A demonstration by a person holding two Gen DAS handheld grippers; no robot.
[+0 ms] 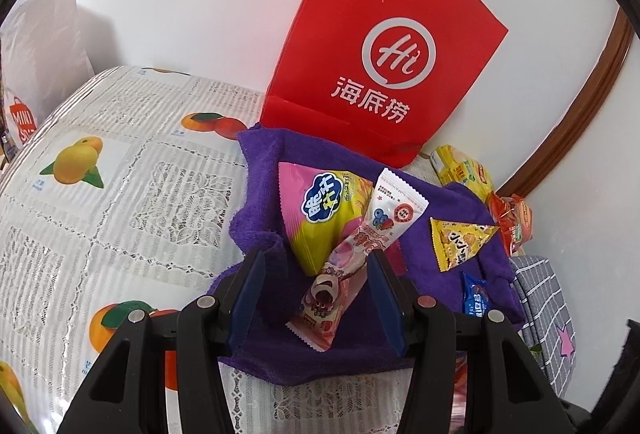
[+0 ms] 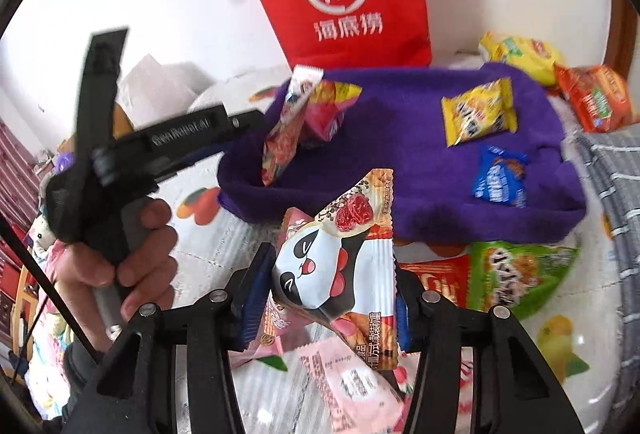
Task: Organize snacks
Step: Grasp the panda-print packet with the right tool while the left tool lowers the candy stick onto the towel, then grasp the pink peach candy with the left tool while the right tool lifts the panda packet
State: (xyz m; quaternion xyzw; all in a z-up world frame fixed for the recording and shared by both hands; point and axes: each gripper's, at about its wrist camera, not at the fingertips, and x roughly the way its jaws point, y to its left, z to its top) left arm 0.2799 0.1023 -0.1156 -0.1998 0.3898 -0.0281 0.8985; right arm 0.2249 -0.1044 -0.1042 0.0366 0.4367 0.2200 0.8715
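Right gripper (image 2: 328, 290) clamped on panda snack packet (image 2: 340, 266) just above the tabletop (image 2: 208, 246), left gripper (image 1: 316, 286) apparently pinching pink packet (image 1: 332, 286) over purple cloth (image 2: 400, 153): lift level, set panda packet beside yellow packet (image 2: 478, 111) without dragging neighbours.

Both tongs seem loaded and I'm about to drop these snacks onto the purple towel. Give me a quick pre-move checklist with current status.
1. Right tongs shut on the panda packet: ok.
2. Only one packet in the right tongs: cannot tell; a pink packet sits close behind it.
3. Left tongs gripping the pink bear packet: cannot tell; it hangs between the pads.
4. Free space on the purple towel: ok, bare middle.
5. Yellow packet and blue packet clear of that spot: ok.
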